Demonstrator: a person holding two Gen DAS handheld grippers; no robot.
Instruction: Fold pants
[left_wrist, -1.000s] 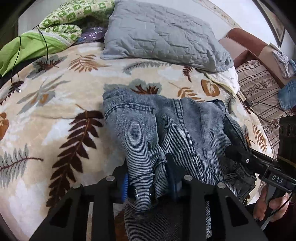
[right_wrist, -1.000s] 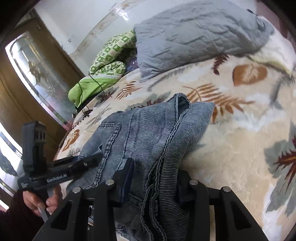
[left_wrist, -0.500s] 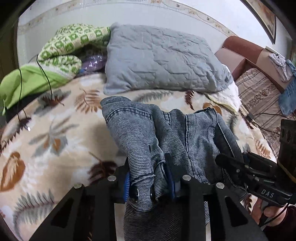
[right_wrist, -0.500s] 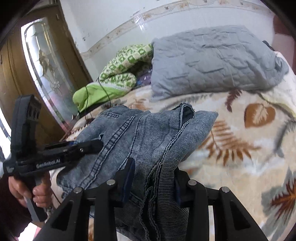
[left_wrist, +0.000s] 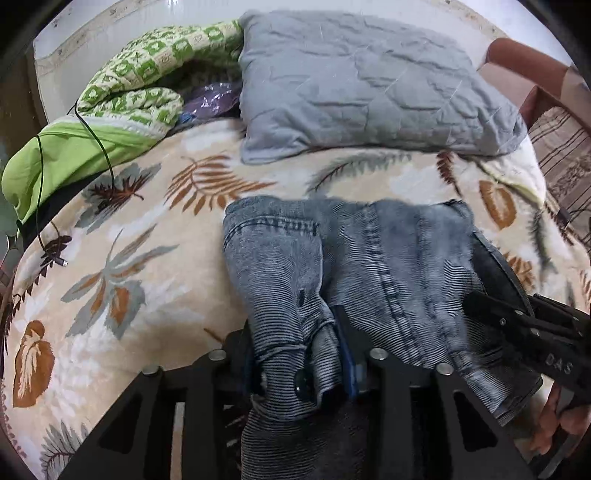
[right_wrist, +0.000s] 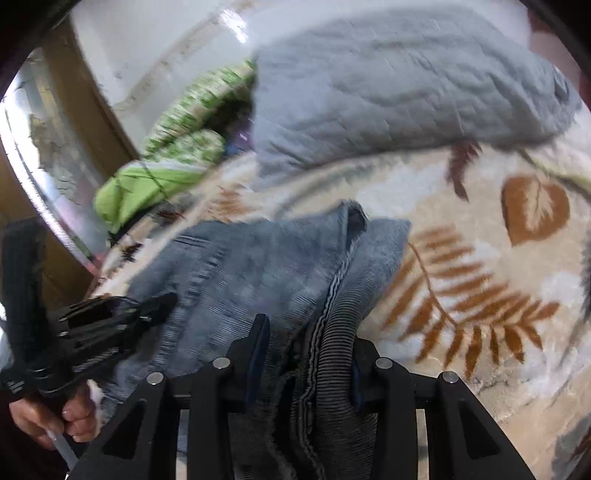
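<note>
Bedding filled both views: a bed (left_wrist: 155, 236) covered with a cream blanket printed with brown and grey leaves, a grey quilted pillow (left_wrist: 369, 85) lying at its far end against a white wall. Beside the pillow sat a bundle of green and white patterned cloth (left_wrist: 147, 81) over a plain lime green sheet (left_wrist: 66, 155), with a thin black cable (left_wrist: 40, 184) trailing from it across the blanket. A pair of grey-blue denim pants (left_wrist: 388, 258) lay bunched on the blanket in front of the pillow, folded over on itself with seams and a hem showing. The left hand-held gripper (left_wrist: 295, 354) sat at the near left edge of the pants with a gathered fold of denim between its fingers; its jaws had just been opening, and whether the pads pressed the cloth could not be told. The right hand-held gripper (right_wrist: 306, 354) was narrowed on a thick folded edge at the right side of the pants, the cloth pinched between its blue-padded fingers (right_wrist: 258, 343). Each view showed the other gripper off to one side, gripped by the person's bare hand (right_wrist: 48, 417). The right-side view was blurred. A brown wooden frame (right_wrist: 74, 122) with a glass panel stood left of the bed.
</note>
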